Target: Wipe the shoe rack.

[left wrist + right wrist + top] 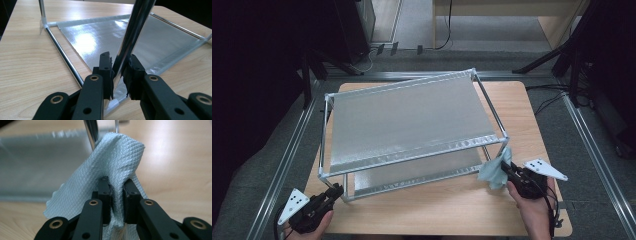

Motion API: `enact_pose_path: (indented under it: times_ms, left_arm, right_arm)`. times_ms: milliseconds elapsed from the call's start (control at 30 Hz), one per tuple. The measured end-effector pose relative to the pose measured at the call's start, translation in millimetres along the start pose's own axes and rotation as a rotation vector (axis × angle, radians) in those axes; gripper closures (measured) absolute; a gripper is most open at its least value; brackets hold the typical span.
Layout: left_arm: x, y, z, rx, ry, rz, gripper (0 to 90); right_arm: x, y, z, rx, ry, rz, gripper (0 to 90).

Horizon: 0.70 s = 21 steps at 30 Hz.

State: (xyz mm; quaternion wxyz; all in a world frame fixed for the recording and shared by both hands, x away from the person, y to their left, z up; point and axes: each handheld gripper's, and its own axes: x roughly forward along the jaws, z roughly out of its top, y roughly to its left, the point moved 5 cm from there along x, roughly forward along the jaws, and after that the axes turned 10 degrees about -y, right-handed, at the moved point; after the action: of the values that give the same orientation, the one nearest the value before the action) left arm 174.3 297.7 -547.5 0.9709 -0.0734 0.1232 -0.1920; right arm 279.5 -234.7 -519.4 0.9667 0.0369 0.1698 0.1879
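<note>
A two-tier rack (412,117) of chrome tubes and silver shelves stands on the wooden table (522,115). My left gripper (333,191) is at the rack's front left corner. In the left gripper view, my left gripper (120,62) is shut on the chrome upright post (136,27), just above the lower shelf (105,37). My right gripper (507,170) holds a light blue cloth (494,172) at the front right post. In the right gripper view, my right gripper (117,183) is shut on the cloth (117,155), which drapes against that post (90,132).
Aluminium rails (287,150) run along both sides of the table on the floor. Dark stand legs (542,60) and cables (557,95) lie beyond the far edge. Bare tabletop (437,205) lies between my two hands at the front.
</note>
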Motion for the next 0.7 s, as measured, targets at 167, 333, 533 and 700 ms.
enact_pose_path:
  times_ms: [167,333,533,700]
  left_arm:
    - [0.3,-0.3,0.0,-0.001,-0.001,0.000,77.5]
    - [0.8,-1.0,0.0,0.000,-0.002,-0.003,77.5]
    - [1.2,-1.7,-0.2,0.002,0.000,-0.010,77.6]
    - [1.7,-2.1,-0.4,0.002,0.000,-0.013,77.6]
  right_arm:
    - [-20.4,19.1,31.4,-0.031,-0.156,0.015,78.7]
    - [-12.0,20.1,22.3,-0.043,-0.136,0.012,78.4]
    - [18.5,1.1,-24.1,0.018,0.090,0.014,78.3]
    - [21.2,1.5,-24.9,0.034,0.089,0.009,78.1]
